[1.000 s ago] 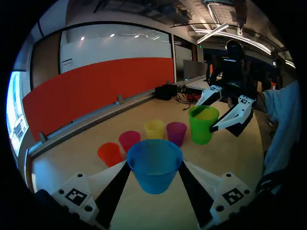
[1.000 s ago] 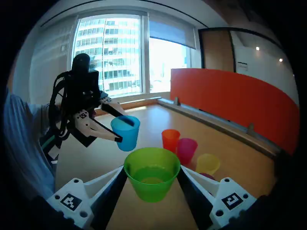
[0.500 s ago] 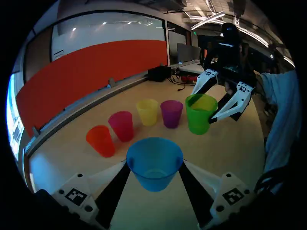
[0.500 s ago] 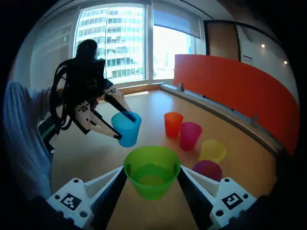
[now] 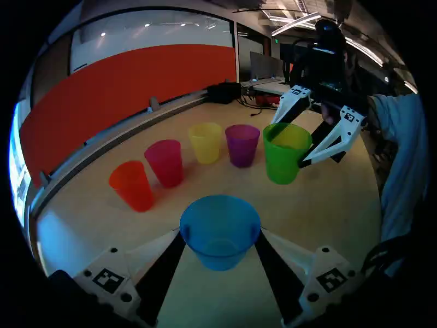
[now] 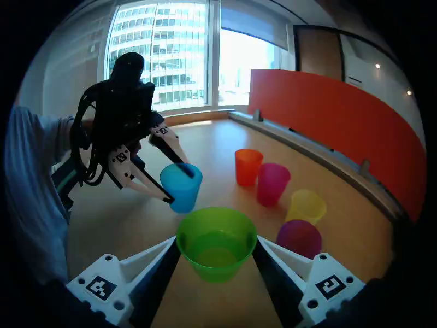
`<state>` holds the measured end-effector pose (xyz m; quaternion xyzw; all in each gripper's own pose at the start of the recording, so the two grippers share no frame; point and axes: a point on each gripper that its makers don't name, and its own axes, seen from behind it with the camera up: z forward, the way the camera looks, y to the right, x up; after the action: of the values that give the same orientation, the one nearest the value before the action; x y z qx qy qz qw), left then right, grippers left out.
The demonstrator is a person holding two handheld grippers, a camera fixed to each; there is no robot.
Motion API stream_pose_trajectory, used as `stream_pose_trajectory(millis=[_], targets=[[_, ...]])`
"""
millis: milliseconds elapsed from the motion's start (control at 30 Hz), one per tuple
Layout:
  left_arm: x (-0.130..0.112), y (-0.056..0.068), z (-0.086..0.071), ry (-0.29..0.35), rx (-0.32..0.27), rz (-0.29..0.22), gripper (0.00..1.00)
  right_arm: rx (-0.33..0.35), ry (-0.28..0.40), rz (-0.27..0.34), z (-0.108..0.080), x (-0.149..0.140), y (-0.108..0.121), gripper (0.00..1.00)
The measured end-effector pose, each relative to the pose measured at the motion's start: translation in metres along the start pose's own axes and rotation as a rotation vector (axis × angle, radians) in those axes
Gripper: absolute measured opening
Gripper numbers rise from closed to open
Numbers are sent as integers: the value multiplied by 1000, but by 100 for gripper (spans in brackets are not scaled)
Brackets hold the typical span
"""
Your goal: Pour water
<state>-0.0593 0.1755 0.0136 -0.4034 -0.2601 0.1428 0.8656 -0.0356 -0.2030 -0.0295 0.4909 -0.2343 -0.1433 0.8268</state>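
A blue cup (image 5: pixel 220 232) sits upright between the fingers of my left gripper (image 5: pixel 220 240), which is shut on it; a little water lies at its bottom. In the right gripper view the same blue cup (image 6: pixel 181 187) and left gripper (image 6: pixel 173 183) hang at centre left. My right gripper (image 6: pixel 217 252) is shut on a green cup (image 6: pixel 216 251) holding some water. The left gripper view shows that green cup (image 5: pixel 285 152) and right gripper (image 5: pixel 292 146) at upper right, held by a person's hand. Both cups are above the wooden table (image 5: pixel 338 208).
Orange (image 5: pixel 131 185), pink (image 5: pixel 165 162), yellow (image 5: pixel 206 142) and purple (image 5: pixel 242 145) cups stand in a row on the table. An orange partition wall (image 5: pixel 109 87) runs along the far edge. A person's sleeve (image 5: pixel 401 147) is at the right; windows (image 6: pixel 158 54) lie behind.
Both grippers have tilted downward, so the row of cups sits higher in each view. The blue and green cups stay gripped and upright.
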Motion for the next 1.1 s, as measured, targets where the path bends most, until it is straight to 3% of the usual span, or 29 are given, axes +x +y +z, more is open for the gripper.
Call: stream_pose_trajectory(millis=[467, 767, 900, 1100], targets=[[-16, -3, 5, -7, -2, -38, 86, -14, -13, 5, 6, -8, 5, 91], [-22, -3, 5, -29, 2, -30, 86, -23, -14, 5, 11, -9, 7, 91], [-28, -5, 4, -51, 13, -35, 94, -27, -11, 6, 15, -10, 8, 91], [-37, -4, 1, -72, 20, -44, 94, -36, -18, 0, 22, -16, 10, 91]])
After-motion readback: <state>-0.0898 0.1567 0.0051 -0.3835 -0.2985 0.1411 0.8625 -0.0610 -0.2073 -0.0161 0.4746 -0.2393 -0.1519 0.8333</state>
